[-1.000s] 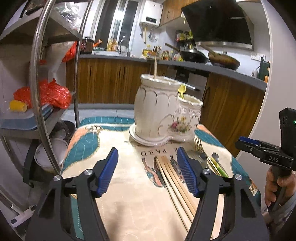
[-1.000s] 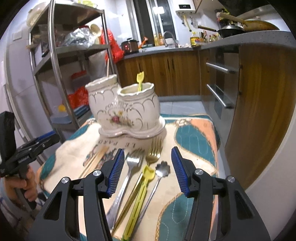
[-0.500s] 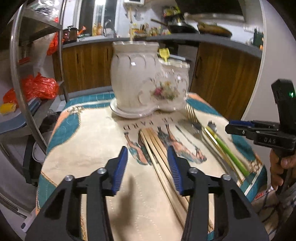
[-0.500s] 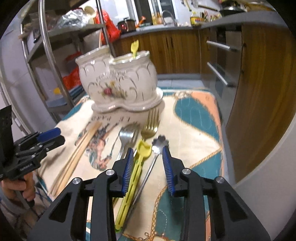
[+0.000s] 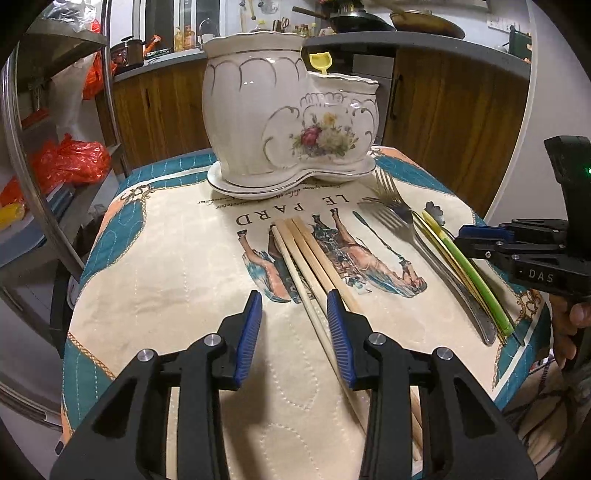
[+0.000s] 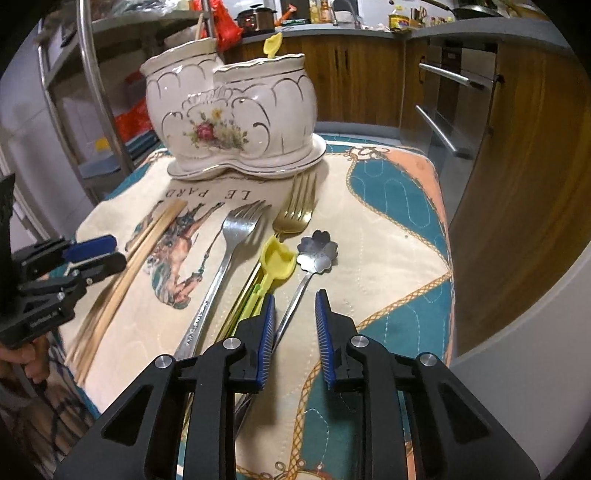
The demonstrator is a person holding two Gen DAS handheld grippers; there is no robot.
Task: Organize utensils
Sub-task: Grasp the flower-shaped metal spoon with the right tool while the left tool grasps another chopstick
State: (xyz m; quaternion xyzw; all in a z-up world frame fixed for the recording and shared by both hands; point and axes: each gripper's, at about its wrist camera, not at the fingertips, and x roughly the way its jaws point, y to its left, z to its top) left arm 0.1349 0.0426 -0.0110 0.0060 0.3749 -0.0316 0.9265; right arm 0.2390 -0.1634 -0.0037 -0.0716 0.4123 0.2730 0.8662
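A white ceramic two-pot utensil holder point(image 5: 284, 122) point(image 6: 229, 118) stands at the table's far side, with a yellow utensil point(image 6: 271, 44) and a chopstick point(image 6: 199, 26) in it. Wooden chopsticks point(image 5: 310, 258) point(image 6: 144, 243) lie on the cloth. My left gripper point(image 5: 293, 314) is open and low, its jaws astride the palest chopstick. A silver fork point(image 6: 225, 258), gold fork point(image 6: 295, 210), yellow-green utensil point(image 6: 275, 266) and flower-head spoon point(image 6: 317, 251) lie side by side. My right gripper point(image 6: 291, 314) is open, narrowly, around the spoon's handle.
The table carries a patterned cloth point(image 5: 166, 258) with teal borders. A metal shelf rack point(image 5: 22, 147) with red bags stands to the left. Wooden kitchen cabinets point(image 6: 498, 129) and a counter run behind and to the right.
Both grippers have come down and forward toward the table and their jaws have narrowed. The left one now sits over the chopsticks, the right one over the spoon handle.
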